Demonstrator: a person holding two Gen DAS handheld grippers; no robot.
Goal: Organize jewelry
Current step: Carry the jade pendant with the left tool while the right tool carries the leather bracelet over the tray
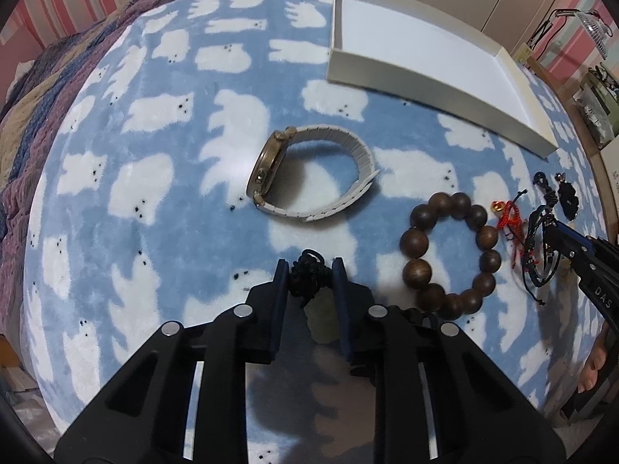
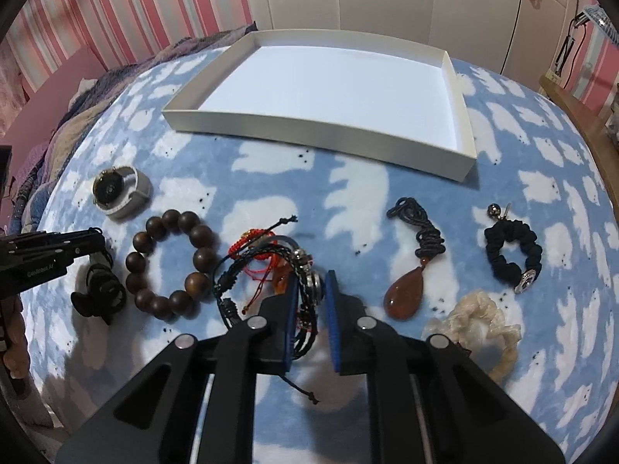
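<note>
Nearest our left lens, the left gripper [image 1: 310,270] has its jaws clenched on a black knotted cord pendant [image 1: 309,276], a pale stone [image 1: 323,319] hanging below the knot; we judge it gripped by the cord because the knot gives purchase. Our right gripper [image 2: 312,286] straddles a tangle of braided cord bracelets [image 2: 305,290]; the jaws sit close around the strands, though we cannot tell if they bite yet.

Everything lies on a bed under a plush blue blanket [image 2: 348,201] with white bear shapes, soft enough that pieces sink a little. Between the grippers rests a wooden bead bracelet [image 2: 170,263], dark, round, glossy. A watch [image 1: 309,172] stands on edge, brassy case, grey ribbed strap. Right of the tangle: a red-brown teardrop pendant [image 2: 402,299], a black scrunchie [image 2: 510,251], a cream scrunchie [image 2: 479,328].

Beyond lies a shallow white cardboard tray [image 2: 309,127], holding nothing, probably the destination.
</note>
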